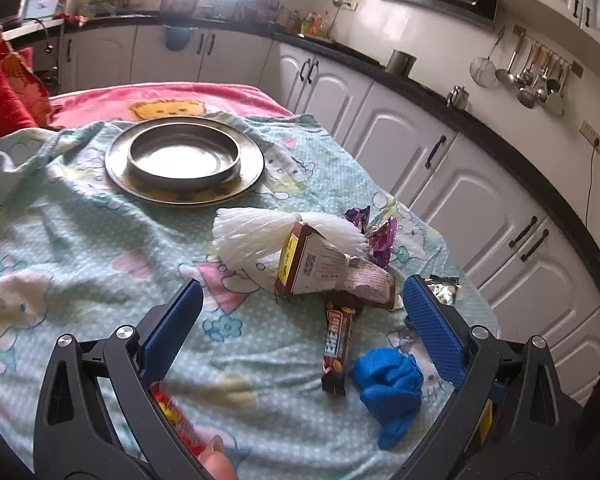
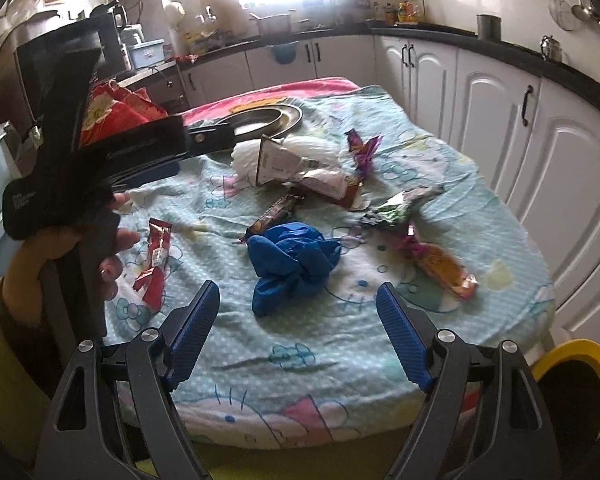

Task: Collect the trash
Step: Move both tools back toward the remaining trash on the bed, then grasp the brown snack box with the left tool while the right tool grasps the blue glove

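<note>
Kitchen cabinets behind, cartoon cloth on desk [image 1: 80, 240]. Left wrist view: left claw [image 1: 302, 306] spread wide, holding nothing; chocolate bar wrapper [image 1: 336, 346] just ahead between the tips, long axis running away from claw, blue glove [image 1: 388, 388] beside it to the right. Right wrist view: right claw [image 2: 298, 306] wide too, empty; glove straight ahead, wrapper farther beyond, so left claw nearer
</note>
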The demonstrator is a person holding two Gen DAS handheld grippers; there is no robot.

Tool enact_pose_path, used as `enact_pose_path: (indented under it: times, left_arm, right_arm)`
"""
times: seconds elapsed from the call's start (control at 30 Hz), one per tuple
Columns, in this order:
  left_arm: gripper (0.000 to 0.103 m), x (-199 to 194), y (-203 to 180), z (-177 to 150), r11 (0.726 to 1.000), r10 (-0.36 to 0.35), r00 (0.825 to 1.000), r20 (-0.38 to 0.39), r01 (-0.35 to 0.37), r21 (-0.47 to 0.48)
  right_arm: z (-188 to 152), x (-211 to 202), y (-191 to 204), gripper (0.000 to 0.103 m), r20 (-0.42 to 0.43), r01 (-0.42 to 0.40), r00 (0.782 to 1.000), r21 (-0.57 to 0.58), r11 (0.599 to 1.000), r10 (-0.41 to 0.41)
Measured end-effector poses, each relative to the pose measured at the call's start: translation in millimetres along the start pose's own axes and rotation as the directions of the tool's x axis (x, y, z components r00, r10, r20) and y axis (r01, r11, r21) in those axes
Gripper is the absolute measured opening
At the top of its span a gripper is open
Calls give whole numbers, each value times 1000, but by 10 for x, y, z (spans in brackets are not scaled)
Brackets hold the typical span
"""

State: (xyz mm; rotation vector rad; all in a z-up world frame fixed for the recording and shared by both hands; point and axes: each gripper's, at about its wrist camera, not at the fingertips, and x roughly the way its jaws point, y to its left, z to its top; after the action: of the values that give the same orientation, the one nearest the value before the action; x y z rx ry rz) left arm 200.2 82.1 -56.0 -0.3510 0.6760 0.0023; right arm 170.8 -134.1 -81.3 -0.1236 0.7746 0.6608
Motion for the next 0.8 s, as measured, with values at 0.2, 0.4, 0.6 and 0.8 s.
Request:
enact_pose_path:
  times: [0.2, 0.4, 0.6, 0.8]
  left_arm:
    - [86, 287, 35, 128, 998, -56, 995, -82, 56, 0]
    - [79, 571, 148, 131, 992, -116, 980, -163, 106, -71]
    - [73, 700, 202, 101, 983, -159, 970, -184, 139, -118]
    - [67, 795, 209, 86, 974, -195, 962, -189, 169, -148]
  right_arm:
    - [27, 235, -44, 78, -30, 0, 1000, 4, 1000, 0]
    - [63, 414, -50, 74, -51, -8, 999, -2, 1000, 8]
    - [68, 568, -34, 68, -81, -26, 996, -2, 1000, 26]
    - [26, 647, -33, 53, -108, -32, 994, -5, 999, 31]
